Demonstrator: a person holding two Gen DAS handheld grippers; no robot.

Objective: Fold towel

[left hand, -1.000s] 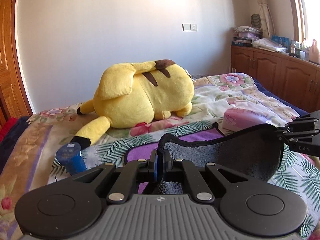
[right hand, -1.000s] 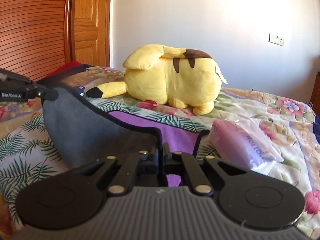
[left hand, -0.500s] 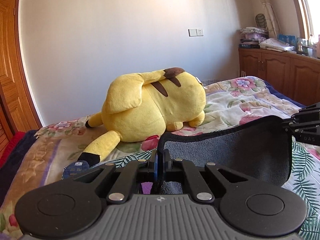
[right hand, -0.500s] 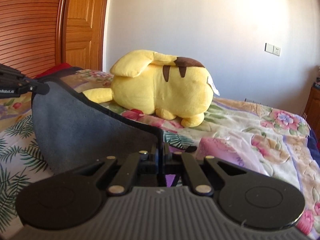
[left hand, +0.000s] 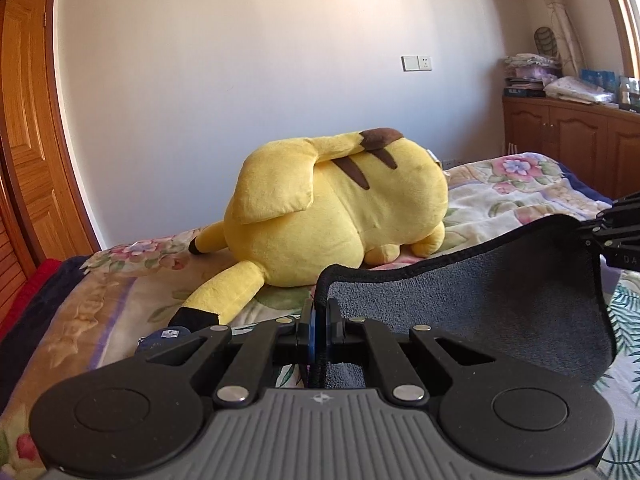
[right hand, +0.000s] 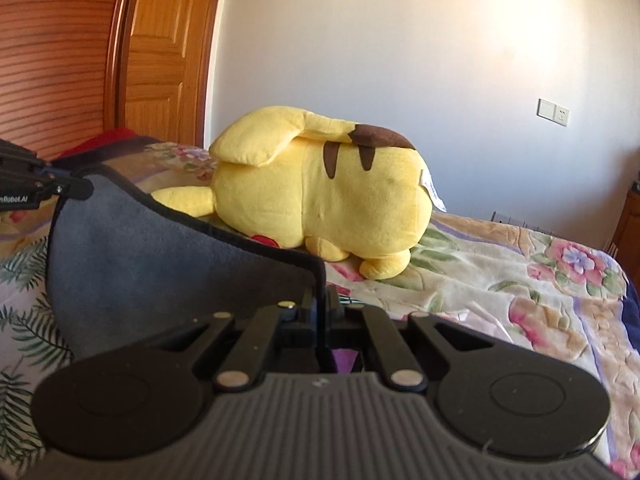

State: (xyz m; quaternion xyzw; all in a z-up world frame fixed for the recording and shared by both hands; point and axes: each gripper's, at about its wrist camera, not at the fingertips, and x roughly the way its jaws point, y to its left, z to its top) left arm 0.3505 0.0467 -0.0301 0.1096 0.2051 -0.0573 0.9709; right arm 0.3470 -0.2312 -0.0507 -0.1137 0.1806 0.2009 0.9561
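- Left gripper [left hand: 319, 322]: clamped tight on one top corner of the grey towel [left hand: 480, 312], black hem pinched between the blue-lined pads.
- Right gripper [right hand: 320, 312]: closed on the other top corner of the same towel, hem trapped between the two pads.
- Towel: lifted off the bed [left hand: 516, 200], strung between the two grippers, top edge sagging in a shallow curve, grey pile facing both cameras, black binding along the rim.
- Seen from the left wrist: the right gripper at the right edge of the frame, biting the far corner; towel hanging down from there over the palm-leaf print.
- Seen from the right wrist: the left gripper [right hand: 60, 190] at the left edge of the frame, pinching the opposite corner; a scrap of purple cloth [right hand: 346, 360] visible just under the closed pads.
- Yellow plush toy [left hand: 340, 208]: lying on its side on the floral bedspread, beyond the towel, toward the far edge of the bed by the wall, apart from the towel.
- Small blue object [left hand: 164, 338]: on the bed near the plush tail tip, mostly hidden behind the left gripper body.
- Wooden door [right hand: 160, 52] beyond the bed's left edge; wooden cabinet [left hand: 568, 136] with stacked items along its right edge.
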